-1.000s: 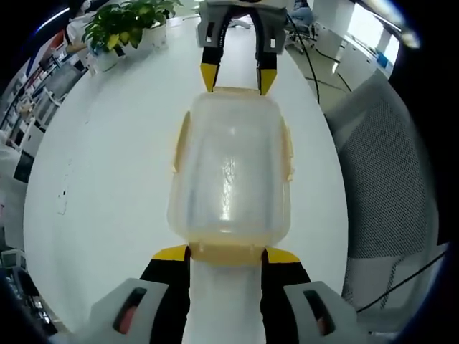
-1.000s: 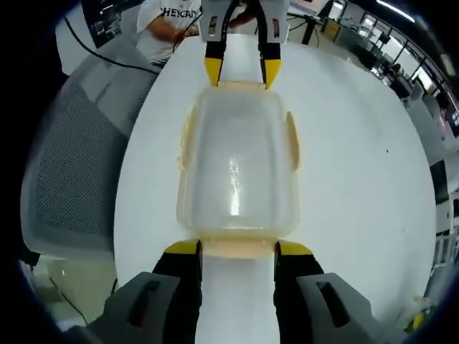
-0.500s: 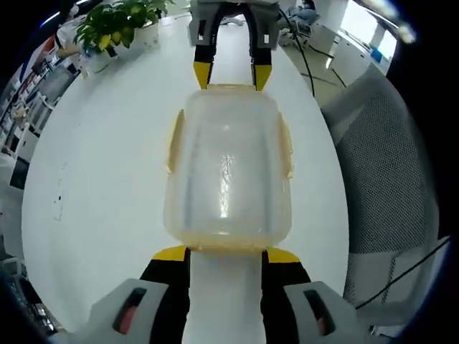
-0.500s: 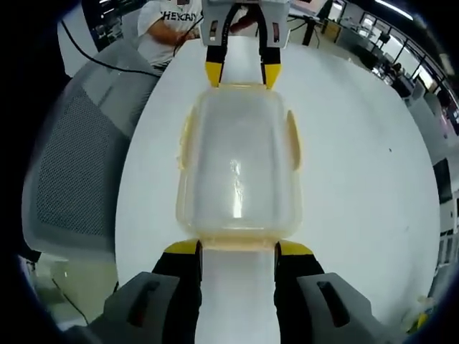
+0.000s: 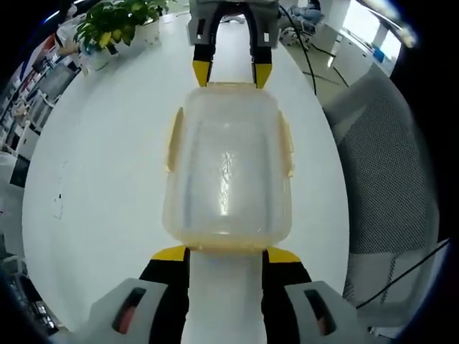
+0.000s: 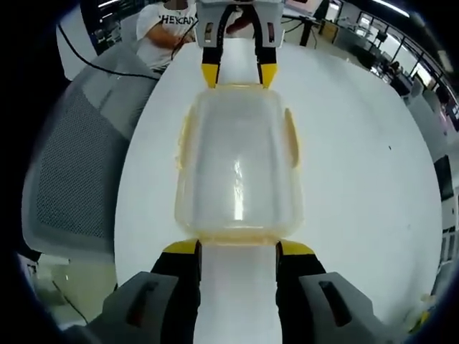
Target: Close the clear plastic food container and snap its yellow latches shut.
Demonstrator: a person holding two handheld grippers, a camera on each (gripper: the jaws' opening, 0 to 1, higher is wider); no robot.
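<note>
white round table (image 5: 93, 179) | grey mesh chair (image 5: 387, 172) | potted plant (image 5: 115, 25) | bright window (image 5: 366, 21)

A person's white T-shirt (image 6: 166, 29), showing at about eleven o'clock in the right gripper view, is bearing dark capitals reading roughly "HEYCAN" (the last letters are too blurred to confirm).

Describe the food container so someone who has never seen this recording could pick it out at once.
Start at the round white table, with a potted plant at its far edge in the left gripper view. In the table's middle sits the clear plastic container, between the left gripper and right gripper. Its see-through body and pale yellow latches set it apart.
</note>
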